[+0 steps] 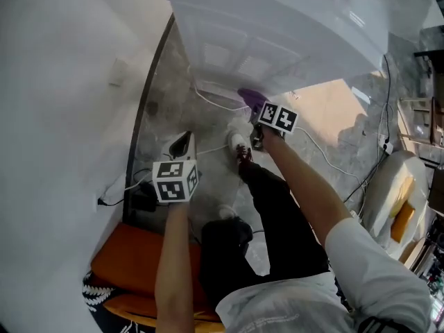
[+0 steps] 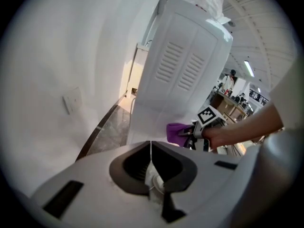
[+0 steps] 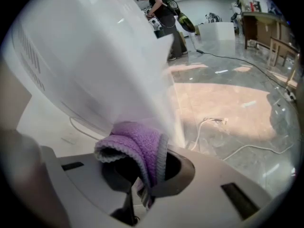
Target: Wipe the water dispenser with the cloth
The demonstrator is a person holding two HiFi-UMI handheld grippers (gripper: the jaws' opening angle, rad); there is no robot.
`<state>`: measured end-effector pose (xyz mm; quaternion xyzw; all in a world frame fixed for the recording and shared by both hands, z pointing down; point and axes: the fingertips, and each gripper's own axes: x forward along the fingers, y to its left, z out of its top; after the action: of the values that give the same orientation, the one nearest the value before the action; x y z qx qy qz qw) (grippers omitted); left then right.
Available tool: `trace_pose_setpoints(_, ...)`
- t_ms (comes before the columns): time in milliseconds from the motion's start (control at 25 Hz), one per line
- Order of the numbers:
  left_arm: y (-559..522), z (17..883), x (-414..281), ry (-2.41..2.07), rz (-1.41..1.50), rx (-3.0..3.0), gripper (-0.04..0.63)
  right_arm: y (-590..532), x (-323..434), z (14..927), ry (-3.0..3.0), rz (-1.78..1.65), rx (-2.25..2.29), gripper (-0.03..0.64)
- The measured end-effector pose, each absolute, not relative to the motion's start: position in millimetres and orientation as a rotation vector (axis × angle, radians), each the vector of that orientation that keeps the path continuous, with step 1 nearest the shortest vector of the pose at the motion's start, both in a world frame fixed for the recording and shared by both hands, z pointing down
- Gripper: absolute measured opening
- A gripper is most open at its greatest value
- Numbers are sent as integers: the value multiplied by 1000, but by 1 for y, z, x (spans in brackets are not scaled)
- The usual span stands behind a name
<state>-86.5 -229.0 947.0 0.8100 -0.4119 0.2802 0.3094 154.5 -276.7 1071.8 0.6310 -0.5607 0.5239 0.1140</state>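
Head view: the right gripper (image 1: 259,111) reaches forward and holds a purple cloth (image 1: 251,100) just ahead of its jaws, against the lower part of the white water dispenser (image 1: 277,26). The left gripper (image 1: 182,144) hangs back, well apart from the dispenser, beside the person's leg. Wiping looks under way, but no wet or clean trace shows how much is covered. Most of the body probably remains.

Left gripper view: its jaws are pressed together with nothing between them. Ahead and above them the water dispenser (image 2: 180,65) stands upright, long axis vertical, with its vented panel facing this gripper. To the front right, the right gripper (image 2: 195,133) presses the cloth (image 2: 176,132) on the panel's lower edge.

Right gripper view: the jaws are clamped on the folded cloth (image 3: 137,151), which bulges up and forward out of them, its fold touching the water dispenser (image 3: 85,56) directly ahead.
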Motion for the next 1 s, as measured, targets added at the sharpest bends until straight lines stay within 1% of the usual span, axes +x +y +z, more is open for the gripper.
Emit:
trace_pose_setpoints(80,-218,940,-77,-1060,772,2167,18,-257,183,1064,-1610,1498,1891,54)
trace_pose_setpoints(160,-211,929,-72,-1052,768,2169,18,-242,207,1051,-1599,1379,1892,54)
trace_pose_setpoints(240,-202,913,-68,-1048,760,2166,18,-229,223,1031,-1597,1254,1875,54)
trace_pose_setpoints(360,-185,881,-62,-1034,781,2192,18,-208,240,990,-1597,1190,1899,54)
trace_pose_setpoints(720,-138,727,-77,-1117,733,2245,18,-102,235,824,-1650,1117,1884,54)
trace_pose_setpoints(1000,-113,596,-84,-1226,644,2329,18,-71,245,672,-1760,978,1967,54)
